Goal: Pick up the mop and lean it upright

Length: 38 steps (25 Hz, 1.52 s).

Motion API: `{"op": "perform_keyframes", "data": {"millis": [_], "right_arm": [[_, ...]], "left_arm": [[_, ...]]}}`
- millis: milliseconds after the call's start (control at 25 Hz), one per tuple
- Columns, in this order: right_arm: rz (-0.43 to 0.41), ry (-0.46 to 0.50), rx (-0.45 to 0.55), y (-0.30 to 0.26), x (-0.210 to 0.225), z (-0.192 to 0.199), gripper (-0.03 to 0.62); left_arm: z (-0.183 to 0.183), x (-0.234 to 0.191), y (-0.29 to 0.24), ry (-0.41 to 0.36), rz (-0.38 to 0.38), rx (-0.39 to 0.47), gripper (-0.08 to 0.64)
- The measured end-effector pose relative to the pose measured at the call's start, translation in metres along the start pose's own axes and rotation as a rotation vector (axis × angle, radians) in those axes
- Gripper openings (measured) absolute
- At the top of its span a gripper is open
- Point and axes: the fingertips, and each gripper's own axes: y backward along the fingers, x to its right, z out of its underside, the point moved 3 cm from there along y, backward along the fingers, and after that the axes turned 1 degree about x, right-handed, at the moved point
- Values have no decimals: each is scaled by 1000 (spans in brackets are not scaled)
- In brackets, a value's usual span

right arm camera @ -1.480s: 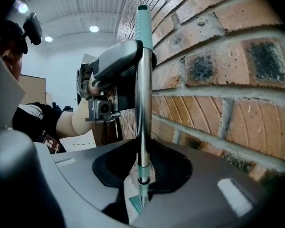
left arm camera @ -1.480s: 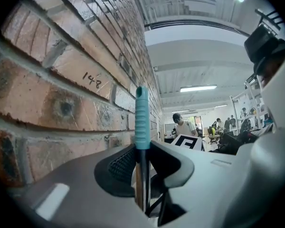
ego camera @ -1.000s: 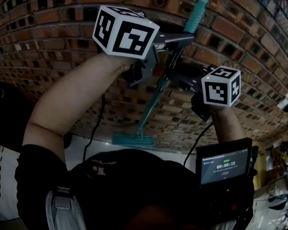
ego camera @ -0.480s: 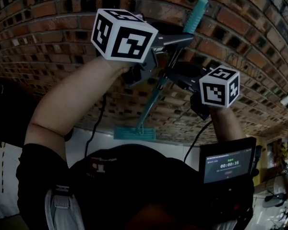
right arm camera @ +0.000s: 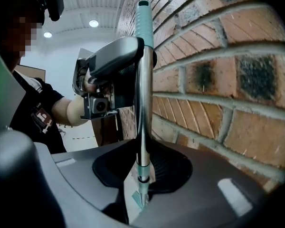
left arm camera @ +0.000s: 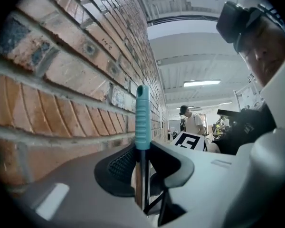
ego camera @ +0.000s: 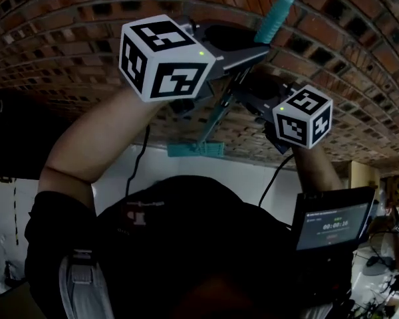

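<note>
The mop has a teal ribbed grip [ego camera: 279, 15], a thin metal pole and a flat teal head [ego camera: 195, 149], and stands close along the brick wall. My left gripper [ego camera: 243, 58] is shut on the pole just below the grip [left arm camera: 142, 118], with the pole [left arm camera: 141, 175] pressed between its pads. My right gripper [ego camera: 247, 104] is shut on the pole lower down, and the pole [right arm camera: 143, 103] rises from between its jaws past the left gripper [right arm camera: 116, 65] to the grip [right arm camera: 143, 18]. The mop head [right arm camera: 137, 194] shows small below the right jaws.
The brick wall [ego camera: 86, 52] fills the far side, a hand's width from both grippers [right arm camera: 218, 80]. A small screen [ego camera: 332, 224] hangs at the person's right side. A person [left arm camera: 192, 122] stands far down the hall. White floor [ego camera: 246, 178] lies below the wall.
Both grippers and the mop have shifted up in the head view, and the mop head now sits higher, nearer the wall's foot. Both grips on the pole are unchanged.
</note>
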Motion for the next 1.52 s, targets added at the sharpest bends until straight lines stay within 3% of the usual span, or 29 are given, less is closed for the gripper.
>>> {"op": "perform_keyframes", "data": {"millis": [160, 920, 1120, 1520], "right_arm": [[16, 14, -7, -15, 2, 33, 104], [20, -18, -133, -112, 2, 249, 106], [45, -48, -150, -135, 4, 286, 106], [81, -86, -188, -167, -3, 337, 106]], "left_arm": [[36, 1, 1, -11, -10, -12, 91], [279, -2, 10, 44, -61, -194, 91], [323, -8, 14, 50, -45, -237, 91], [377, -9, 25, 29, -7, -289, 91]]}}
